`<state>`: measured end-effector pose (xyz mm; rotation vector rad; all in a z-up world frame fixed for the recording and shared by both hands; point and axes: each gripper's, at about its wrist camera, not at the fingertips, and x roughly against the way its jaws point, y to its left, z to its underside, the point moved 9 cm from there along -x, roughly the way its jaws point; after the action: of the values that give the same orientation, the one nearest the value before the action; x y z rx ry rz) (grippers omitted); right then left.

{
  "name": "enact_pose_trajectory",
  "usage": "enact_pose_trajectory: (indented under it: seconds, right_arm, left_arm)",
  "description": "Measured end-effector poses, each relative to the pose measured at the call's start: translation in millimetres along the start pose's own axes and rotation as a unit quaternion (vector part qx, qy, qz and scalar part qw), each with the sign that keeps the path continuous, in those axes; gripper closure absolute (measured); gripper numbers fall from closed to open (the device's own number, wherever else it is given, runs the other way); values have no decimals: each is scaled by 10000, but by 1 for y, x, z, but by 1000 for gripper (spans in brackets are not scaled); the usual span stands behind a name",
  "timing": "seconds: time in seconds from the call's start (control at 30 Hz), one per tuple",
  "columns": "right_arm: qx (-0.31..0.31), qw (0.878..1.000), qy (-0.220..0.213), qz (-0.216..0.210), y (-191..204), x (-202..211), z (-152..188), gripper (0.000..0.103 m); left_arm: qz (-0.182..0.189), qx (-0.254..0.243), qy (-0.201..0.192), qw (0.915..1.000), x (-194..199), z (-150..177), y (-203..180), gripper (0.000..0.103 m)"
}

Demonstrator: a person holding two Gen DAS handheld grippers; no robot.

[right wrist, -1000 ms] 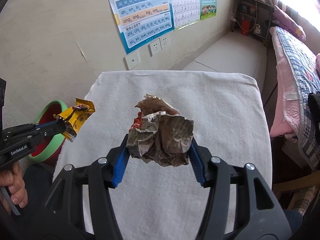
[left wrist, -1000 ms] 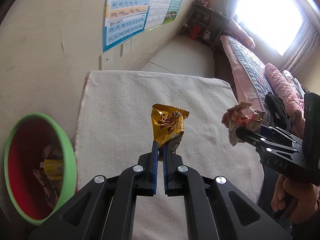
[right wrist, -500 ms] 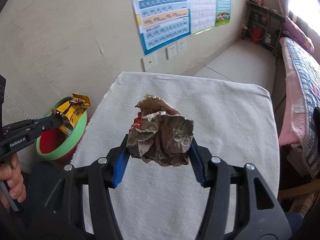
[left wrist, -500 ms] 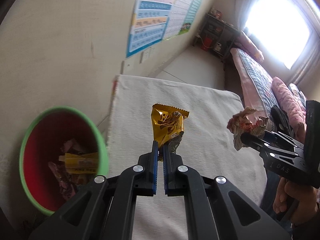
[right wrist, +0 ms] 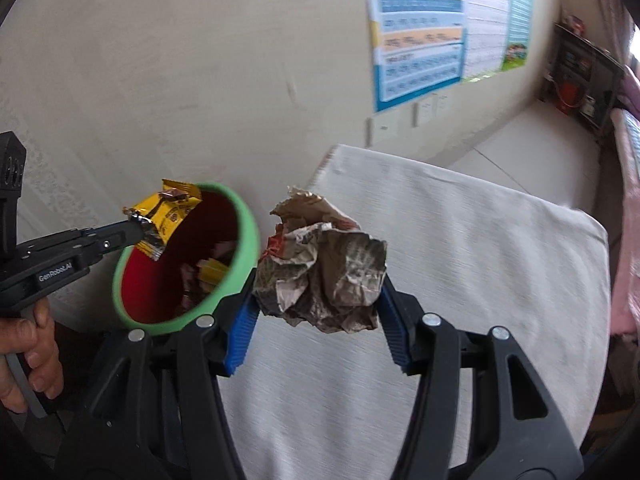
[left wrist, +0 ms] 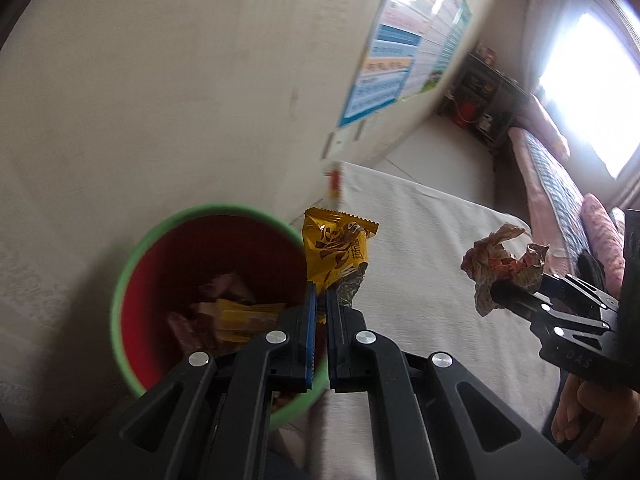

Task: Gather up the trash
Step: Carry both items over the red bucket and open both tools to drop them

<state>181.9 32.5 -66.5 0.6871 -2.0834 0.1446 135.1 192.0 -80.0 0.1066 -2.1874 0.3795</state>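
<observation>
My left gripper (left wrist: 319, 300) is shut on a yellow snack wrapper (left wrist: 334, 250) and holds it in the air over the right rim of a green bin (left wrist: 120, 292) with a red inside. The same wrapper (right wrist: 166, 216) shows in the right wrist view above the bin (right wrist: 240, 256). My right gripper (right wrist: 316, 316) is shut on a crumpled paper ball (right wrist: 324, 276), held above the table's left edge beside the bin. The ball (left wrist: 500, 264) also shows in the left wrist view. Several wrappers lie in the bin.
A table under a white cloth (right wrist: 460, 280) stands right of the bin. A beige wall with posters (right wrist: 420, 40) is behind. A bed (left wrist: 560, 184) runs along the far right, with a dark shelf (left wrist: 480, 96) at the back.
Both grippers have swung left with their loads. The yellow wrapper has gone from over the table to over the bin's rim. The paper ball has come closer to the bin.
</observation>
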Motion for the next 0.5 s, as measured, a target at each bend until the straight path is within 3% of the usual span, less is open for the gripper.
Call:
enact_pose_trajectory:
  seconds: [0.5]
  right_arm:
    - [475,9972,209,-537,99,-57,-25,49]
  left_arm:
    - [-481,557,-72,9973,16,3,103,101]
